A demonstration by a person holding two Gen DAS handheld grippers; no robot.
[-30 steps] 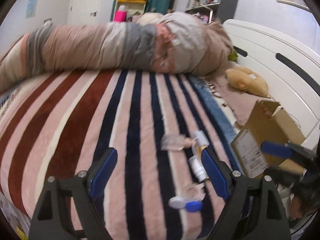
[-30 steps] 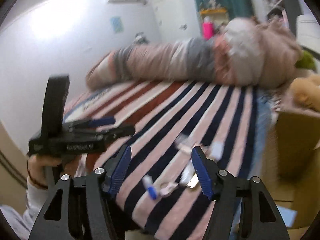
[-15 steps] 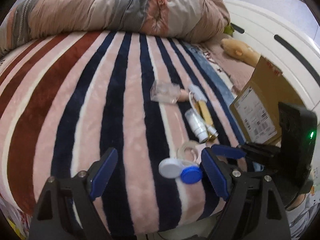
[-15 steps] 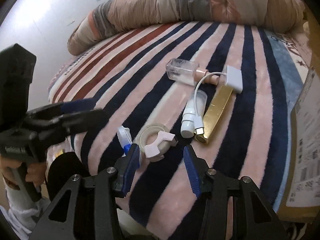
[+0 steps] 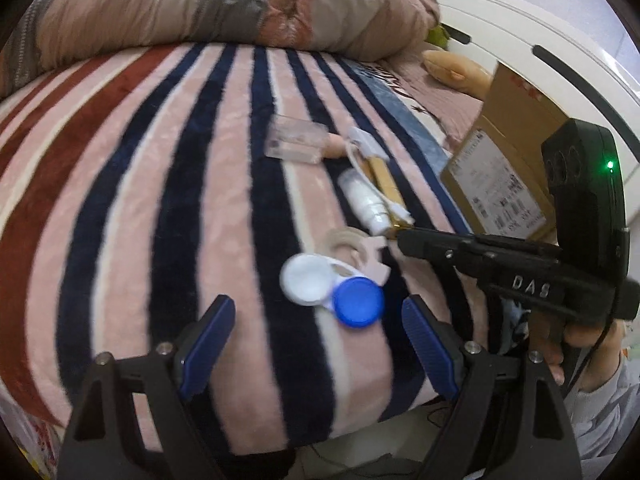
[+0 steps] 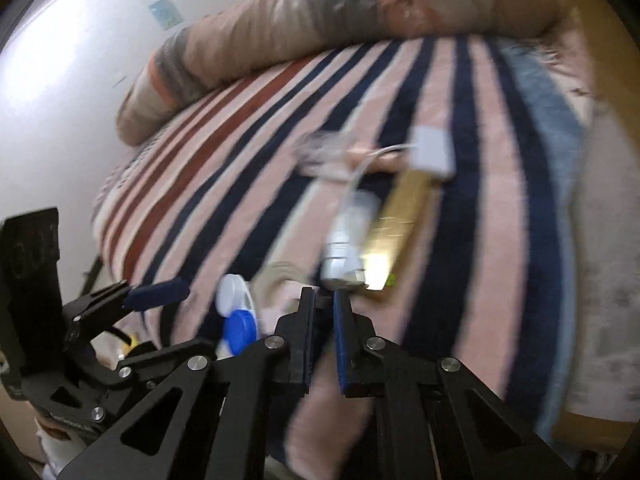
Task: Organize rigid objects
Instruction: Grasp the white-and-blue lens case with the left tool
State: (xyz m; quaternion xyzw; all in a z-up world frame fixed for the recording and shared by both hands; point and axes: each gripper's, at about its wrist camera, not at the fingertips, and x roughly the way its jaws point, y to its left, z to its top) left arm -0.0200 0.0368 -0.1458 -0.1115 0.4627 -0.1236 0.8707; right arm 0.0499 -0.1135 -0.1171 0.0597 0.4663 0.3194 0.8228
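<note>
Small items lie on the striped blanket [image 5: 160,168]: a white and blue contact lens case [image 5: 330,288], a beige tape ring [image 5: 348,242], a white tube [image 5: 364,200], a gold bar [image 5: 386,184] with a white cable adapter [image 5: 366,140], and a clear bottle [image 5: 298,142]. My left gripper [image 5: 316,320] is open just in front of the lens case. My right gripper [image 6: 322,300] is nearly shut, empty, its tips at the tape ring [image 6: 276,276] and the tube [image 6: 348,236]. It also shows in the left wrist view [image 5: 404,236].
A cardboard box [image 5: 504,160] stands at the bed's right edge. A rolled duvet [image 5: 224,4] lies across the far side. A plush toy [image 5: 456,68] rests by the white headboard [image 5: 540,40]. The bed's near edge is just below both grippers.
Both grippers have moved down and in toward the items. The right gripper's jaws have closed from wide open to nearly shut. The left gripper stays open.
</note>
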